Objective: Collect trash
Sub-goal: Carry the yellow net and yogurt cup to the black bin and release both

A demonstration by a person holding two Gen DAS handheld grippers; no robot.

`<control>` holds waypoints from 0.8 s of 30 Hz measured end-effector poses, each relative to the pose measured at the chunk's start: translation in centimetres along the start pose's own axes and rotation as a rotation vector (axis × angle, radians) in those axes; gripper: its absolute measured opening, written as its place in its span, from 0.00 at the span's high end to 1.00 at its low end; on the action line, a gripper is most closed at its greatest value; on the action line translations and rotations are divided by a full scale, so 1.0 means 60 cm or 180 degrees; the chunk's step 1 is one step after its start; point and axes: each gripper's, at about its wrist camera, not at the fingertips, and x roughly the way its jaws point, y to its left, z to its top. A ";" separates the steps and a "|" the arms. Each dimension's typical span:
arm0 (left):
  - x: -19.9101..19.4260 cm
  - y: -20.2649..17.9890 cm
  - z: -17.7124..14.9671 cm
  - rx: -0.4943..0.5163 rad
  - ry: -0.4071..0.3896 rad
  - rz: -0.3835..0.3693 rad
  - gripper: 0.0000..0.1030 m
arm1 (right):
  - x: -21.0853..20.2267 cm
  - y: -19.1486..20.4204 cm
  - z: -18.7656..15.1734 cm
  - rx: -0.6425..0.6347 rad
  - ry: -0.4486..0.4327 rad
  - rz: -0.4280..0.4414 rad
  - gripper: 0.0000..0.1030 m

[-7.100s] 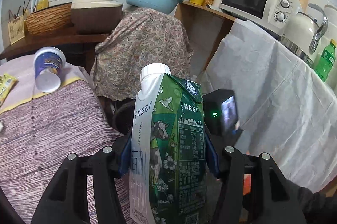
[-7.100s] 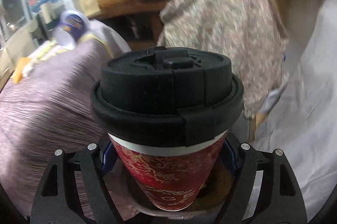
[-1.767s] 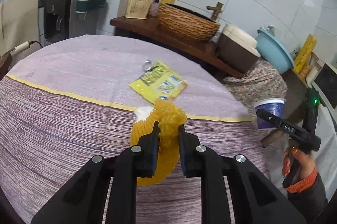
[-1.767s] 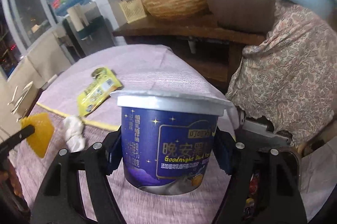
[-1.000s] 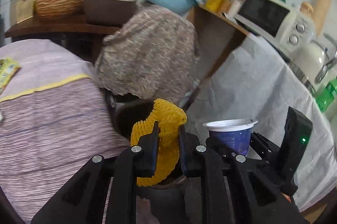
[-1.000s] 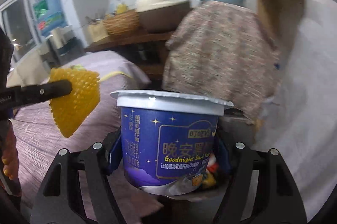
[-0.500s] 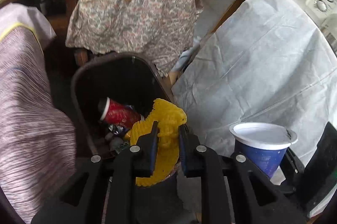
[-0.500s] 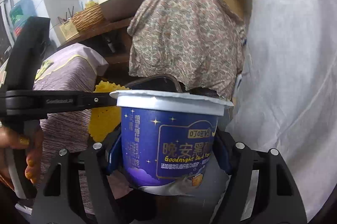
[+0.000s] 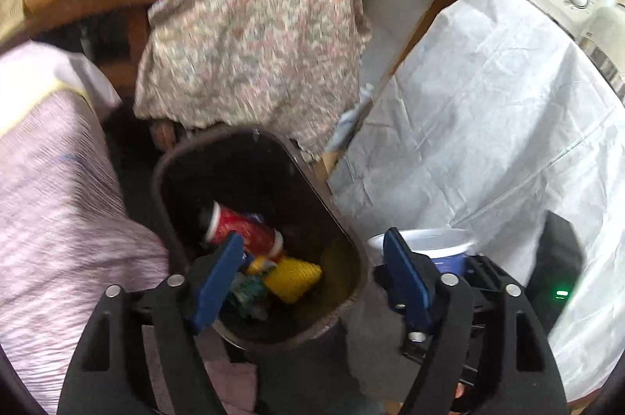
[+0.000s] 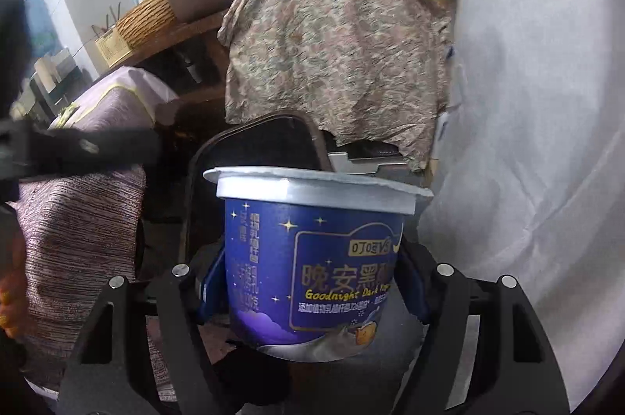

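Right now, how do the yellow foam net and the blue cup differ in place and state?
The yellow foam net lies loose inside the trash bin; the blue cup is outside it, upright, clamped in the right gripper. The left gripper above the net is opening, empty. Both are trash.

Foam net (image 9: 293,277) in bin (image 9: 353,260) beside paper cup (image 9: 244,233) (lying sideways), draped cloth (image 9: 254,36) behind bin

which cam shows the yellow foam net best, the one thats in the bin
The left wrist view. It looks down into the trash bin, where the yellow foam net lies beside a red cup, below the opening left gripper. In the right wrist view the blue yogurt cup blocks the bin's inside, so the net is hidden.
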 end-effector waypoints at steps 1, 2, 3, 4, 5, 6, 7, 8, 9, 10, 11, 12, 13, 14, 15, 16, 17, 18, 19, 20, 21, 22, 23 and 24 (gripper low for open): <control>-0.005 0.001 0.002 0.0007 -0.0020 0.0023 0.27 | 0.010 0.010 0.001 -0.0043 0.0019 0.0039 0.31; -0.014 0.003 0.003 0.0012 -0.0038 0.0041 0.27 | 0.017 0.017 0.002 -0.0082 0.0033 0.0065 0.31; -0.021 0.005 0.005 0.0008 -0.0046 0.0036 0.27 | 0.029 0.029 0.003 -0.0142 0.0062 0.0108 0.31; -0.031 0.009 0.006 -0.0008 -0.0060 0.0024 0.26 | 0.041 0.038 0.004 -0.0188 0.0092 0.0141 0.31; -0.037 0.013 0.006 -0.0019 -0.0072 0.0021 0.25 | 0.055 0.050 0.004 -0.0241 0.0130 0.0162 0.31; -0.044 0.016 0.007 -0.0023 -0.0092 0.0026 0.25 | 0.063 0.058 0.004 -0.0269 0.0153 0.0169 0.31; -0.052 0.020 0.007 -0.0019 -0.0117 0.0043 0.24 | 0.074 0.067 0.003 -0.0301 0.0187 0.0177 0.31; -0.059 0.022 0.005 -0.0014 -0.0135 0.0057 0.24 | 0.084 0.074 0.004 -0.0327 0.0220 0.0183 0.31; -0.067 0.026 0.004 -0.0013 -0.0156 0.0079 0.24 | 0.098 0.084 0.004 -0.0359 0.0265 0.0186 0.31; -0.072 0.029 0.004 -0.0015 -0.0165 0.0089 0.23 | 0.109 0.090 0.003 -0.0378 0.0302 0.0187 0.31; -0.076 0.034 0.003 -0.0021 -0.0168 0.0097 0.23 | 0.121 0.096 0.003 -0.0386 0.0339 0.0195 0.31; -0.080 0.037 0.002 -0.0029 -0.0171 0.0108 0.23 | 0.129 0.099 0.002 -0.0387 0.0364 0.0200 0.31; -0.085 0.042 0.001 -0.0042 -0.0184 0.0129 0.23 | 0.135 0.102 -0.001 -0.0391 0.0386 0.0198 0.31; -0.090 0.046 0.000 -0.0049 -0.0197 0.0146 0.23 | 0.141 0.104 -0.001 -0.0395 0.0407 0.0191 0.31; -0.095 0.050 0.000 -0.0053 -0.0210 0.0163 0.23 | 0.151 0.106 -0.002 -0.0400 0.0443 0.0166 0.30; -0.098 0.054 -0.001 -0.0056 -0.0218 0.0175 0.23 | 0.156 0.107 -0.002 -0.0400 0.0461 0.0139 0.30; -0.103 0.059 -0.001 -0.0068 -0.0226 0.0191 0.23 | 0.161 0.107 -0.003 -0.0397 0.0473 0.0111 0.30; -0.107 0.064 -0.001 -0.0085 -0.0231 0.0199 0.23 | 0.167 0.107 -0.003 -0.0387 0.0501 0.0088 0.28; -0.113 0.069 -0.002 -0.0103 -0.0242 0.0201 0.23 | 0.172 0.107 -0.005 -0.0366 0.0527 0.0071 0.27; -0.117 0.072 -0.003 -0.0112 -0.0251 0.0203 0.22 | 0.173 0.106 -0.005 -0.0360 0.0536 0.0055 0.24; -0.121 0.076 -0.004 -0.0123 -0.0259 0.0209 0.22 | 0.177 0.107 -0.007 -0.0357 0.0544 0.0033 0.22; -0.125 0.080 -0.004 -0.0131 -0.0265 0.0219 0.21 | 0.180 0.107 -0.008 -0.0362 0.0550 0.0015 0.22; -0.126 0.081 -0.005 -0.0135 -0.0269 0.0227 0.21 | 0.183 0.107 -0.009 -0.0371 0.0557 0.0001 0.21; -0.127 0.085 -0.004 -0.0136 -0.0272 0.0235 0.21 | 0.186 0.107 -0.010 -0.0381 0.0570 -0.0021 0.20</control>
